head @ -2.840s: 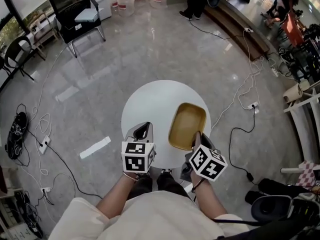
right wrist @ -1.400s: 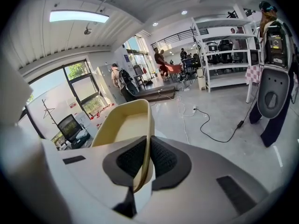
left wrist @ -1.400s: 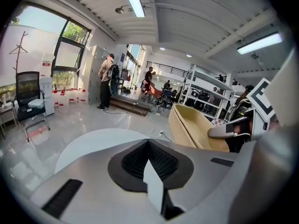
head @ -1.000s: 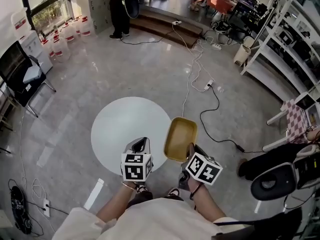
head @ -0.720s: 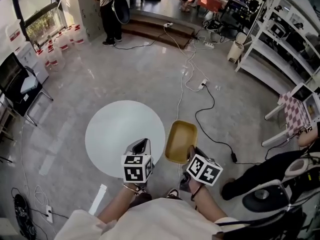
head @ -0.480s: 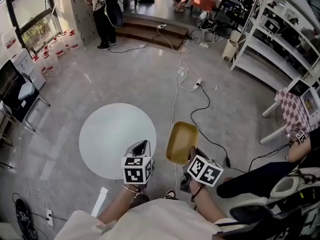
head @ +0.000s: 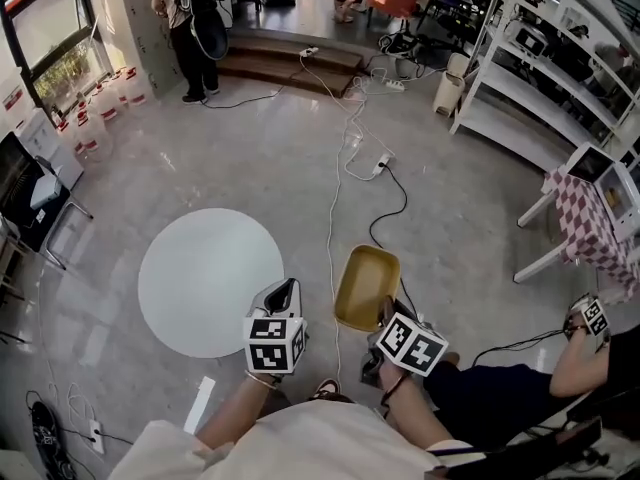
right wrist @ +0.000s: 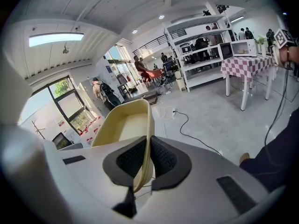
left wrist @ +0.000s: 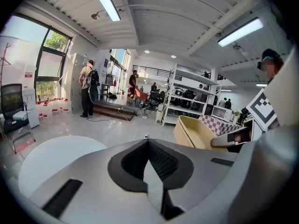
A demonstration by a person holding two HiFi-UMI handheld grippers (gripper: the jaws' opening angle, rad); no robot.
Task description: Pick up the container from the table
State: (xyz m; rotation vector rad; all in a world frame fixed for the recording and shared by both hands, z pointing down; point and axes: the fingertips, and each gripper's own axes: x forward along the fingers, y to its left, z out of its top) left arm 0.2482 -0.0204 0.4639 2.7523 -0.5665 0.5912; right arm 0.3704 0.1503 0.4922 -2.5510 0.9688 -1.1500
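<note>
Right claw [right wrist: 148, 139] pinches the near rim of the yellow container [head: 367, 283] — the wall sits between the pads. The container is held open side up above the floor, right of the round white counter [head: 200, 278] and clear of it. Left claw [left wrist: 148, 146] is pressed together, nothing in it — by the counter's near right edge.
</note>
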